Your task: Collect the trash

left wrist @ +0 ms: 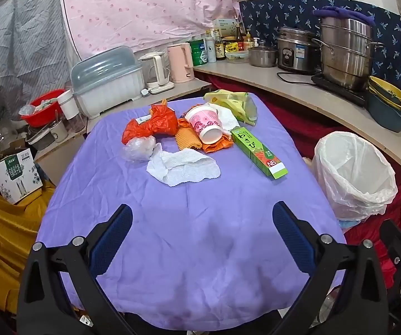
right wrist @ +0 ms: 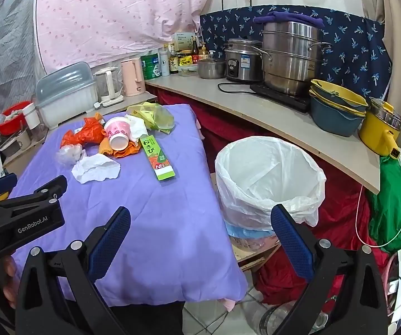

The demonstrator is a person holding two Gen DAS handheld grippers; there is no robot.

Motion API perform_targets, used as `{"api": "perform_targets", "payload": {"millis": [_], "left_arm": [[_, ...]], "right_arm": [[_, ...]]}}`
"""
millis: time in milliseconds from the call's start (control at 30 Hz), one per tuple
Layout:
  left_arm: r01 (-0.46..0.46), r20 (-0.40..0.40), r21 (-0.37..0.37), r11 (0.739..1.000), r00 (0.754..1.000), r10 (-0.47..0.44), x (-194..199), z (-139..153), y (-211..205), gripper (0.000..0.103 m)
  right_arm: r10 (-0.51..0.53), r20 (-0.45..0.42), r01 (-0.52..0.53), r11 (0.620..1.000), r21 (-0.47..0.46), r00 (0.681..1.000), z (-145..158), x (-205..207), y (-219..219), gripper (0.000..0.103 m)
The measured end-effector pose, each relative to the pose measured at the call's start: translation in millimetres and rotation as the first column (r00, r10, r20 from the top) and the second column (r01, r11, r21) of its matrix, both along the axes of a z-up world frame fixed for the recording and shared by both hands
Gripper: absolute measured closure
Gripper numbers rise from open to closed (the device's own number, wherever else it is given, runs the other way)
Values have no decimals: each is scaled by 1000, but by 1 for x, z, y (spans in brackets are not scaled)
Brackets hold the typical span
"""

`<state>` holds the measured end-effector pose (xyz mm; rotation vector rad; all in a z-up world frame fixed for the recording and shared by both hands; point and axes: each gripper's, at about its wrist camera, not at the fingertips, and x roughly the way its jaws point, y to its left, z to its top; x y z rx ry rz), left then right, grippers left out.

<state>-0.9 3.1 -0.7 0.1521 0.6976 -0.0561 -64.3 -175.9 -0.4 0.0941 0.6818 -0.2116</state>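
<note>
Both tools are fully spread and hold nothing. The left tool (left wrist: pixel 202 231) hangs over the near, bare part of the bench (left wrist: pixel 195 265), which is draped in creased purple cloth. The right tool (right wrist: pixel 200 236) hangs over the bench's right edge, between the cloth and the bin (right wrist: pixel 267 173). Each tool has textured blue pads on black arms.

The trash lies in one cluster at the far end of the bench:
- crumpled white paper towel (left wrist: pixel 183 167), soft and irregular, nearest the tools;
- clear plastic wad (left wrist: pixel 138 148), touching the towel's left side;
- orange plastic bag (left wrist: pixel 153 124), knotted and glossy;
- pink patterned paper cup (left wrist: pixel 206 124), lying on its side with its base towards the camera;
- long green carton (left wrist: pixel 259 152), rectangular, angled towards the right edge;
- yellow-green bag (left wrist: pixel 234 102) at the far edge, contents not clearly legible.

The bin is round, lined with thin white film, and appears empty. It stands just beside the bench's right edge, below a curved counter (right wrist: pixel 256 109).
</note>
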Motion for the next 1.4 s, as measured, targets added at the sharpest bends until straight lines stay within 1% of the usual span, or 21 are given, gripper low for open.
{"api": "perform_targets", "payload": {"millis": [1400], "left_arm": [[1, 3, -5, 1000, 1000, -1, 1, 3, -2, 7]], "right_arm": [[-5, 7, 5, 1000, -8, 1000, 1, 0, -1, 7]]}}
